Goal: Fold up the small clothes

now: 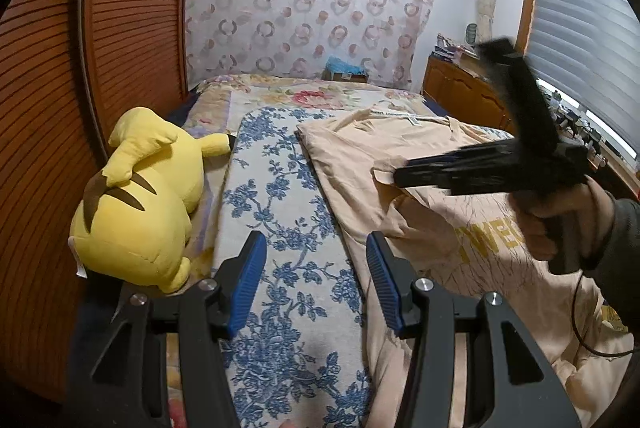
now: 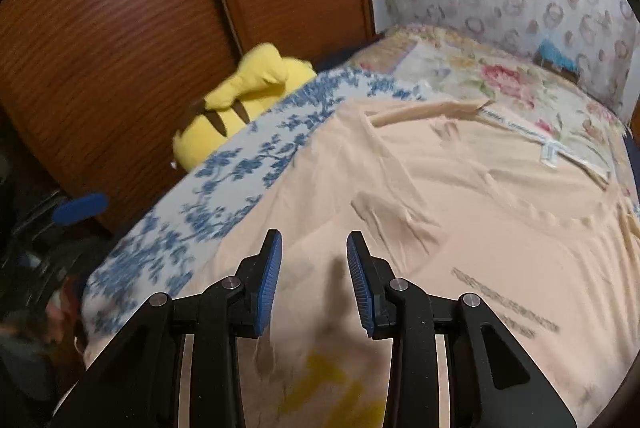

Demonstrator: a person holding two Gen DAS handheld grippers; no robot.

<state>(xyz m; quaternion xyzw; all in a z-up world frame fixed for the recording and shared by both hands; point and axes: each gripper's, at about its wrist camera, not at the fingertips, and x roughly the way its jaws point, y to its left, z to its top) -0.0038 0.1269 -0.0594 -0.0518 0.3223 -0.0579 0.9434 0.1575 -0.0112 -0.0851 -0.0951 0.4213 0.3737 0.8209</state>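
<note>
In the left wrist view, the left gripper [image 1: 316,284] is hovering with fingers moderately apart and empty over the blue-flowered white cloth [image 1: 276,196], just beside the peach cotton T-shirt with yellow lettering [image 1: 400,164] lying partly folded on the bed. The right gripper [image 1: 404,178], blurred, is sitting over a raised fold.

In the right wrist view, its narrowly parted fingers are gripping nothing; I judge it should pinch the fold's edge squarely, then lay it flat.
</note>
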